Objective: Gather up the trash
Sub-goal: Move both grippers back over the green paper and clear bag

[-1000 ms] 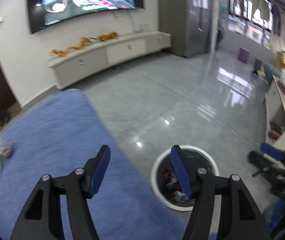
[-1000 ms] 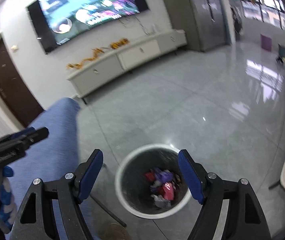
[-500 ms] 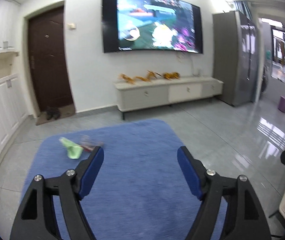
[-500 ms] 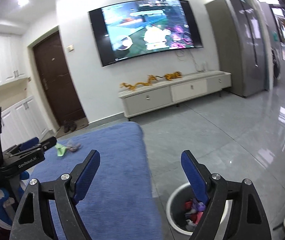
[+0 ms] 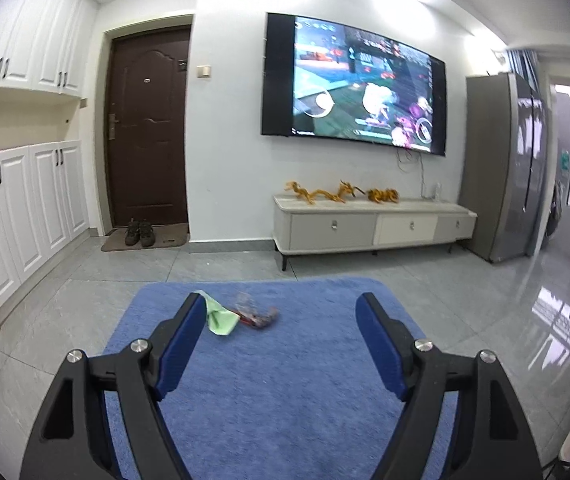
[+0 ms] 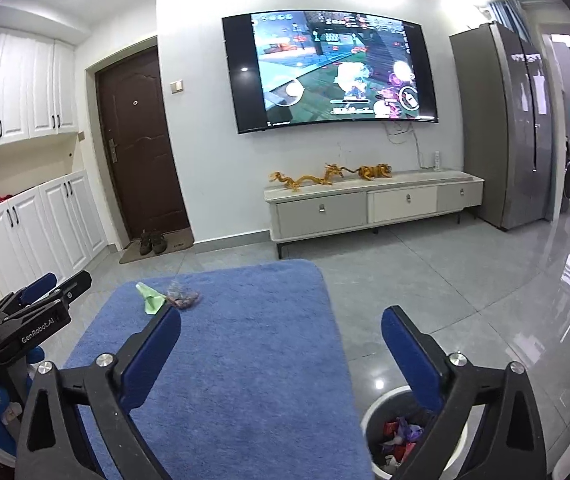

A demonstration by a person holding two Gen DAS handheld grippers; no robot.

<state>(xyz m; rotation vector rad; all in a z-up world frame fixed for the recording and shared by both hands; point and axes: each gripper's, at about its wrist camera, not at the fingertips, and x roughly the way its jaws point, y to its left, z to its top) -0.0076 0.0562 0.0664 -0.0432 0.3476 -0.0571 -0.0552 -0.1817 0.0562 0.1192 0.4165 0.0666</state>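
Observation:
A green paper scrap [image 5: 221, 318] and a dark crumpled wrapper [image 5: 259, 316] lie side by side at the far left of a blue-covered table [image 5: 285, 380]. They also show in the right wrist view, the green scrap [image 6: 152, 300] left of the wrapper [image 6: 183, 298]. My left gripper [image 5: 281, 332] is open and empty above the table, short of the scraps. My right gripper [image 6: 281, 344] is open and empty over the table's right edge. A white-rimmed trash bin [image 6: 401, 436] holding wrappers stands on the floor at the lower right, partly hidden by the right finger.
The blue table [image 6: 225, 360] ends at a tiled floor [image 6: 465, 280]. Beyond stand a TV cabinet [image 5: 373, 228], a wall TV [image 5: 353, 88], a brown door [image 5: 147, 128], white cupboards [image 5: 17, 216] and a grey fridge [image 5: 501, 168]. The left gripper's body [image 6: 25, 328] shows at the left.
Both grippers have tilted up and swung left, away from the bin toward the table and the far wall. The scraps now lie ahead of the left gripper. Both stay open.

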